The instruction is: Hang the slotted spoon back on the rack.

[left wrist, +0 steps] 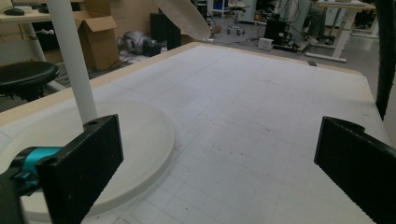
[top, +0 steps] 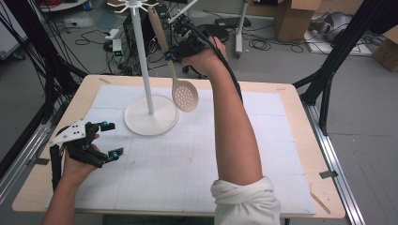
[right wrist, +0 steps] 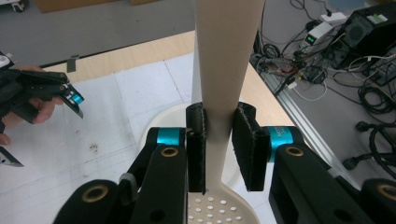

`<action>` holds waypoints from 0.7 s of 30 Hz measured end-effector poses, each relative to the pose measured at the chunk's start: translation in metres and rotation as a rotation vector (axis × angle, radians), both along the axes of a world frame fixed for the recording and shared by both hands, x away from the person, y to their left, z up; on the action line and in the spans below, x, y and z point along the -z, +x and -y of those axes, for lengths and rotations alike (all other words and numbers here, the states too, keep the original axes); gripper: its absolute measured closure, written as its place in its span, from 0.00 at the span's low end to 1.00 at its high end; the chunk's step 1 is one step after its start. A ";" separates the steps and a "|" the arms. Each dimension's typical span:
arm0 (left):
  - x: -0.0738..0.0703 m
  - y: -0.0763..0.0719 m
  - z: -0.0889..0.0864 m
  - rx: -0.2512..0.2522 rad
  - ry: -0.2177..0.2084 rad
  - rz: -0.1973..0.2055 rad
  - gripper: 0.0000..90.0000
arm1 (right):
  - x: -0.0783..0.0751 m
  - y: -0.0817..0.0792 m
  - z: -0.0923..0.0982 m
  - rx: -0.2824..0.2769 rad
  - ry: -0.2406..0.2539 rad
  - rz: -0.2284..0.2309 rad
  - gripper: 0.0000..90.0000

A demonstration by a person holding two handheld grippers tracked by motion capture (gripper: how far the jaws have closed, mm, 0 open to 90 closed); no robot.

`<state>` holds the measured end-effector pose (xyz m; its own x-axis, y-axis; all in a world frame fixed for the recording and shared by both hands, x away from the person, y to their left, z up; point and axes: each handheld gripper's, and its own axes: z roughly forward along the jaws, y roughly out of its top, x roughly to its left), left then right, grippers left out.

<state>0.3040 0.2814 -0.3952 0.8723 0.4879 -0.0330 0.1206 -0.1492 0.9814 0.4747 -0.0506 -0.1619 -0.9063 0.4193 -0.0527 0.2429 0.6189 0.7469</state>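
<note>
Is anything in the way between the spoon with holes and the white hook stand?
Nothing visible. The right tool holds the slotted spoon up beside the stand's pole, with open air between them.

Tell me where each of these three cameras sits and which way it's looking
High view: above the person's side, looking forward and down on the table; both forearms, left gripper and right gripper show.
Left gripper view: low over the table, looking past its open jaws at the stand.
Right gripper view: raised, looking down its jaws clamped on the slotted spoon; the left hand shows beyond.
Shared: all three show the stand and the spoon.
</note>
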 end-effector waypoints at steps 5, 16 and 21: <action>0.000 0.000 0.000 0.000 0.000 0.000 0.02 | 0.002 0.002 -0.001 -0.001 -0.004 -0.005 0.84; 0.000 0.000 -0.001 -0.002 -0.003 -0.003 0.02 | 0.008 0.008 -0.007 -0.015 0.020 -0.039 0.83; 0.001 0.001 0.000 0.000 0.005 -0.005 0.02 | 0.010 0.009 -0.006 0.007 0.043 -0.049 0.64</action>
